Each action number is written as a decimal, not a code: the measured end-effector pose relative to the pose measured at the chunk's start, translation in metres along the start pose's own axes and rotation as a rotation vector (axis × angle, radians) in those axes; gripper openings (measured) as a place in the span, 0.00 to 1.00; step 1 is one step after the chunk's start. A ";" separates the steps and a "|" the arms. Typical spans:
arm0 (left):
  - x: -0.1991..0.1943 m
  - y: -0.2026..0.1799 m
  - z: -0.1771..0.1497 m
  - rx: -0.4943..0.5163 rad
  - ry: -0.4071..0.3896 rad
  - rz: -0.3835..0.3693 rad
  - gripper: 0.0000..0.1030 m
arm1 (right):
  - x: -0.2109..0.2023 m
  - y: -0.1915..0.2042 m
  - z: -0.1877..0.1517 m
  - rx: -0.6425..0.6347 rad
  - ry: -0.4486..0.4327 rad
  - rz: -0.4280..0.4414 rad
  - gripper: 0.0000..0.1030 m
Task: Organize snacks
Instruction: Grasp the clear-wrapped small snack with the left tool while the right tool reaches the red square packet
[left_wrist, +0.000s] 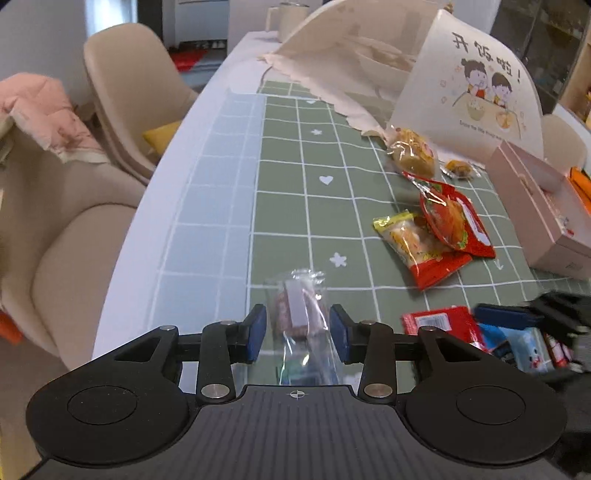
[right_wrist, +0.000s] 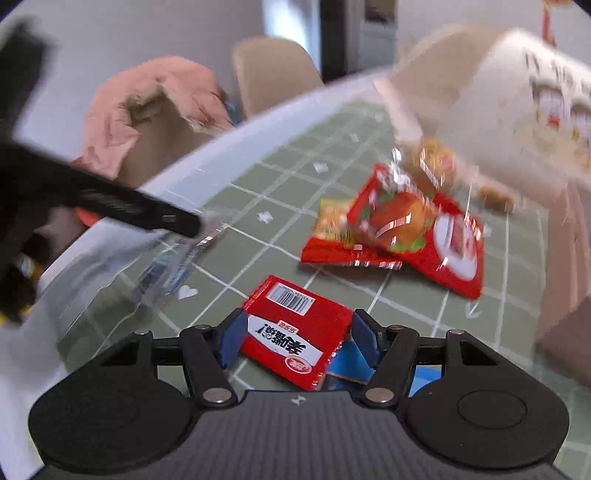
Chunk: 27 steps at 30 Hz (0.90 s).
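Note:
My left gripper (left_wrist: 297, 334) is open, its blue pads on either side of a clear-wrapped snack (left_wrist: 300, 308) lying on the green checked tablecloth (left_wrist: 288, 206). My right gripper (right_wrist: 297, 338) is open around a flat red packet with a barcode (right_wrist: 295, 328); a blue packet (right_wrist: 349, 363) lies under its right finger. In the left wrist view the red packet (left_wrist: 439, 323) and the right gripper (left_wrist: 532, 319) are at the lower right. A pile of red and yellow snack bags (left_wrist: 439, 232) lies mid-table, also in the right wrist view (right_wrist: 402, 232). The right wrist view is blurred.
A pink open box (left_wrist: 543, 206) stands at the right. A white cartoon-printed food cover (left_wrist: 465, 85) stands at the back, with two small wrapped snacks (left_wrist: 413, 155) before it. Beige chairs (left_wrist: 122, 92) and a pink coat (left_wrist: 40, 110) are beyond the table's left edge.

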<state>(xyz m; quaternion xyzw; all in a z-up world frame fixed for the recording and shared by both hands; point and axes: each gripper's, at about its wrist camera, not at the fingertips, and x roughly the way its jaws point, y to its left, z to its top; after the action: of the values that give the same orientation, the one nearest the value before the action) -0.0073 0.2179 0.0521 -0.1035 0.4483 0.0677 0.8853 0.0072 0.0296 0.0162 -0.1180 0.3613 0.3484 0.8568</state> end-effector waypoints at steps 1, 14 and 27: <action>-0.001 0.002 -0.002 -0.016 0.002 0.000 0.41 | 0.003 0.000 0.000 0.031 0.003 -0.007 0.69; 0.031 -0.024 0.002 0.064 0.033 0.028 0.42 | -0.013 0.008 -0.003 0.032 0.018 -0.045 0.20; -0.004 -0.045 -0.034 0.012 0.066 -0.122 0.40 | -0.087 -0.035 -0.036 -0.035 -0.057 -0.006 0.60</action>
<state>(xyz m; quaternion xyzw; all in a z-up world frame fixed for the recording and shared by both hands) -0.0263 0.1662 0.0410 -0.1276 0.4702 0.0073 0.8732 -0.0310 -0.0568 0.0500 -0.1241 0.3303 0.3551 0.8657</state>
